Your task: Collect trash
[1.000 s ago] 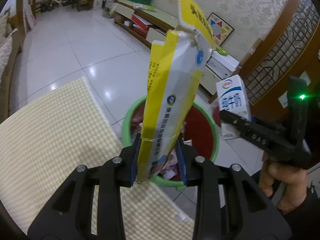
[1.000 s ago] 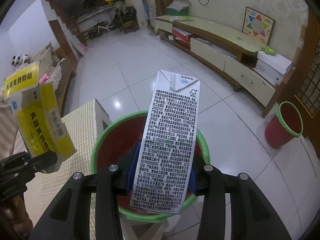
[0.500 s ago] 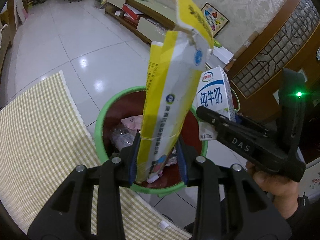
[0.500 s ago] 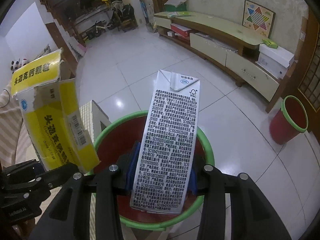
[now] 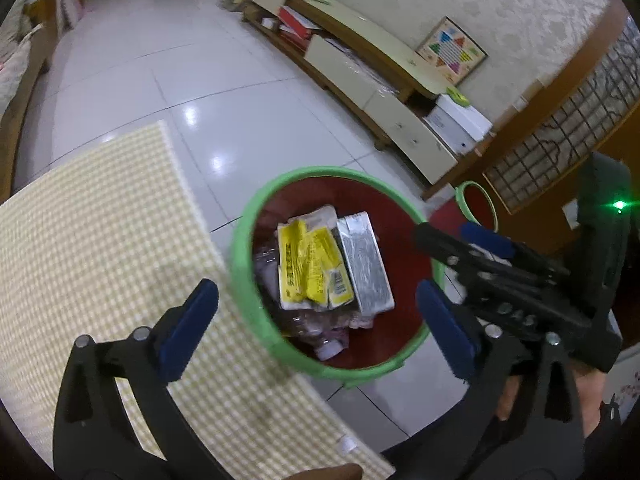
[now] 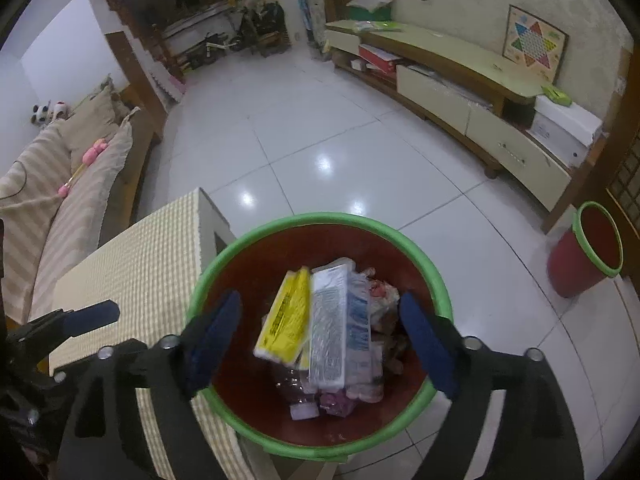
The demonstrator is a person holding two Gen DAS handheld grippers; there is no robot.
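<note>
A red bin with a green rim stands on the floor beside the table. A torn yellow box and a milk carton lie side by side in it on other rubbish. My left gripper hangs over the bin's near side, its jaws opening wide with nothing between them. My right gripper is also above the bin, jaws opening and empty. Each gripper shows in the other's view: the right gripper and the left gripper.
A table with a yellow checked cloth touches the bin's left side. A second, smaller red bin stands by a wooden screen. A long low cabinet lines the far wall and a sofa is on the left.
Both grippers went from shut to wide open. The yellow box left the left gripper and the milk carton left the right one; both now lie in the bin.
</note>
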